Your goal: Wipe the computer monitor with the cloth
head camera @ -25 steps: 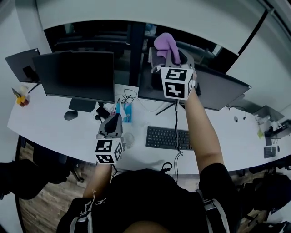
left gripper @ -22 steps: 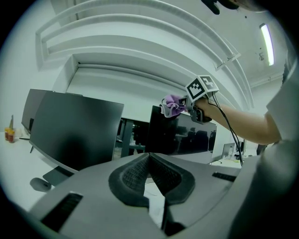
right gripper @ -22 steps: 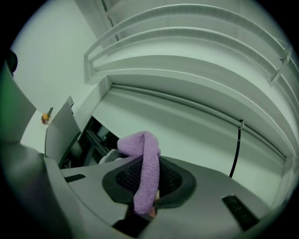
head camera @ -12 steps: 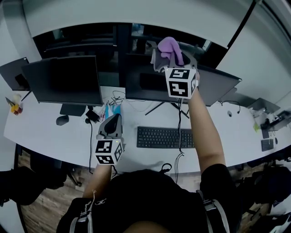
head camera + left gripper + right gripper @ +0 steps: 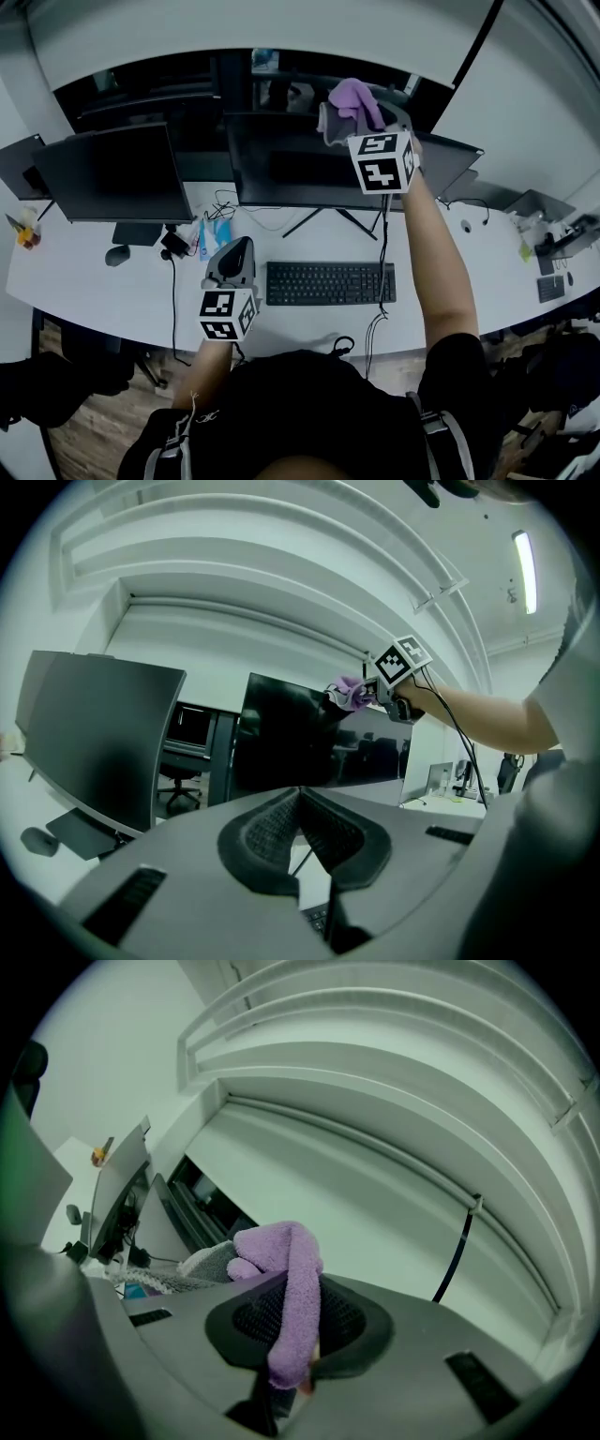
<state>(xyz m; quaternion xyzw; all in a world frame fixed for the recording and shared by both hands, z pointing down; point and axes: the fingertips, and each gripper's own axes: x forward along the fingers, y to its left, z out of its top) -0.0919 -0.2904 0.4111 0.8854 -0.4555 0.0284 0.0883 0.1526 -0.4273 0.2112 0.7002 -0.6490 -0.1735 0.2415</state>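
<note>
Second monitor [image 5: 117, 173] sits left of the middle monitor [image 5: 291, 169]. Left gripper [image 5: 234, 253] hangs low over the desk [image 5: 75, 281], below-left of the middle monitor. Its jaws are pressed together with nothing between them. Keyboard [image 5: 328, 283] lies in front of the middle monitor. Right gripper [image 5: 364, 120] is up at the middle monitor's top edge, near its right corner, jaws clamped on the purple cloth [image 5: 354, 97]. The cloth bunches out over that edge; can't tell if it touches the screen.
</note>
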